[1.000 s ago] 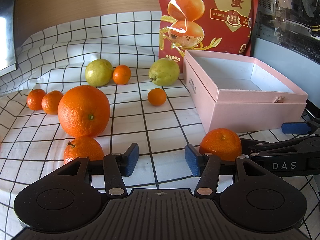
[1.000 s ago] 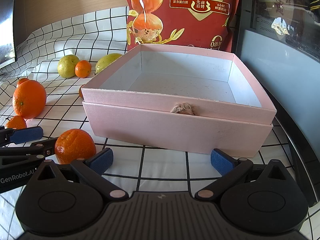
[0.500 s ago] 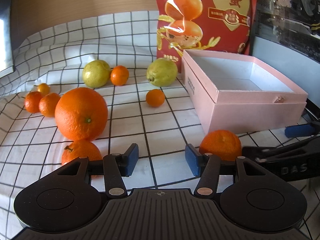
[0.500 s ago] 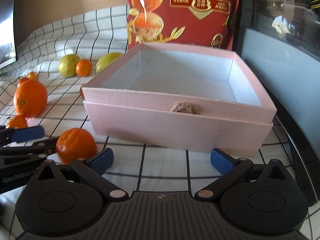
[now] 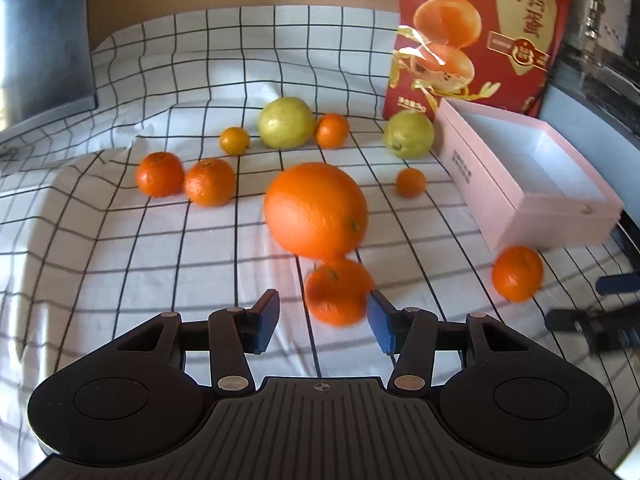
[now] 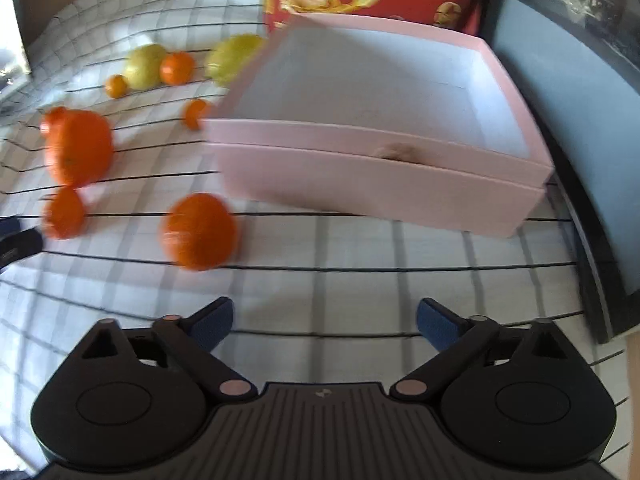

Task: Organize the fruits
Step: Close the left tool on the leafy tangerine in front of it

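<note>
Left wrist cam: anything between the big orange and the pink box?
One small tangerine on the checked cloth, apart from both big orange and pink box; clearest in the left wrist view.

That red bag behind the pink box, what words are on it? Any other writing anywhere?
"鹌鹑蛋": big gold characters on the red bag, cut off at the top.
"无抗": smaller characters beside them.
Round seal and small print on the bag: too small to read.
Dark print on the pink box side: too blurred to read.
</note>
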`<state>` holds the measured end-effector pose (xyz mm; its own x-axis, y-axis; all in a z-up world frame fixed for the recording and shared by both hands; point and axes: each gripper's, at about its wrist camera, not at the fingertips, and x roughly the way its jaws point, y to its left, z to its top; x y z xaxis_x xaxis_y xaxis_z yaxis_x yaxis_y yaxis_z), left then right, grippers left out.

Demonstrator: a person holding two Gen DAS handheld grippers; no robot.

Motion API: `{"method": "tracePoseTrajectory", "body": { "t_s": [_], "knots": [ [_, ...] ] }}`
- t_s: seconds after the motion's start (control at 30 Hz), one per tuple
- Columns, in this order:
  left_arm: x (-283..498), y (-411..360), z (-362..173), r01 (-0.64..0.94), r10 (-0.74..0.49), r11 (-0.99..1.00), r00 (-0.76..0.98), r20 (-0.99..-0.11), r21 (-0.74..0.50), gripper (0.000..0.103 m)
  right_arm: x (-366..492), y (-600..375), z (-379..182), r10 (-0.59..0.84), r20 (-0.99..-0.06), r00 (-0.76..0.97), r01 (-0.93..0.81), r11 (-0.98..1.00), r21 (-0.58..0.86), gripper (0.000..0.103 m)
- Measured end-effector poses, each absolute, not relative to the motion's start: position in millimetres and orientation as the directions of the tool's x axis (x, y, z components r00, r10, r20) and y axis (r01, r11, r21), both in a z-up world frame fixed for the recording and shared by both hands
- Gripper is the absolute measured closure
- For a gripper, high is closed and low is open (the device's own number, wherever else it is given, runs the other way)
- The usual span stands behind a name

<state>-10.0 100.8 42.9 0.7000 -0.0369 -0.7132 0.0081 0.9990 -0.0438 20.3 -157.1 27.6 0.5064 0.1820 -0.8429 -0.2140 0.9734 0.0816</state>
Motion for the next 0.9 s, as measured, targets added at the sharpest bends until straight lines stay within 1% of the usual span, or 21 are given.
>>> {"method": "tracePoseTrajectory", "body": {
  "t_s": [0.03,0.07,0.1,0.17,0.23,0.33,0.4,0.47,0.5,0.6,0.7,0.8,0.9],
  "knots": [
    [-4.0,101.9,41.0,0.021,-0.059,0.998,0.697,-0.715,-0.061,0.042,12.5,-149.7,32.3,0.183,-0.823,0.537,-0.230,0.971,0.065,0.007],
    [0.9,102.0,38.6,0.032,-0.085,0.996,0.685,-0.724,-0.087,0.042,7.9,-143.3,35.3,0.181,-0.811,0.556,-0.240,0.969,0.052,0.007],
    [4.4,101.7,37.1,0.045,-0.109,0.993,0.673,-0.732,-0.107,0.045,4.7,-137.5,38.4,0.181,-0.804,0.566,-0.246,0.968,0.045,0.007],
    [10.8,99.1,33.1,0.080,-0.135,0.991,0.653,-0.745,-0.110,0.046,1.3,-127.1,45.8,0.214,-0.796,0.566,-0.258,0.963,0.076,0.007],
    [16.7,99.0,28.2,0.081,-0.140,0.990,0.644,-0.752,-0.114,0.046,0.0,-117.1,50.2,0.247,-0.784,0.570,-0.287,0.953,0.092,0.007],
    [23.1,100.0,24.9,0.074,-0.143,0.989,0.633,-0.761,-0.124,0.046,-0.7,-104.3,49.8,0.197,-0.779,0.595,-0.278,0.960,0.030,0.007],
    [26.3,100.8,23.6,0.086,-0.152,0.988,0.637,-0.756,-0.126,0.045,0.7,-103.9,47.0,0.179,-0.779,0.601,-0.266,0.964,0.016,0.007],
    [26.6,102.5,22.9,0.098,-0.159,0.987,0.640,-0.751,-0.126,0.048,4.1,-107.2,42.1,0.168,-0.792,0.587,-0.245,0.969,0.024,0.007],
    [25.4,104.2,23.2,0.094,-0.154,0.988,0.640,-0.753,-0.122,0.053,5.8,-107.8,41.1,0.164,-0.799,0.579,-0.233,0.972,0.031,0.007],
    [18.6,116.1,26.1,0.093,-0.194,0.980,0.622,-0.759,-0.174,0.053,9.4,-105.2,39.1,0.160,-0.806,0.569,-0.217,0.975,0.040,0.007],
    [2.0,128.1,29.0,0.098,-0.192,0.981,0.619,-0.762,-0.167,0.054,6.6,-98.4,44.7,0.164,-0.788,0.593,-0.238,0.971,0.023,0.007],
    [-13.6,145.7,32.7,0.073,-0.181,0.982,0.619,-0.764,-0.174,0.054,10.8,-84.9,50.5,0.187,-0.776,0.602,-0.283,0.959,0.012,0.007],
    [-26.8,173.1,36.9,-0.007,-0.163,0.977,0.625,-0.764,-0.215,0.054,22.2,-64.6,60.6,0.228,-0.764,0.603,-0.344,0.939,0.008,0.007]
  ]
}}
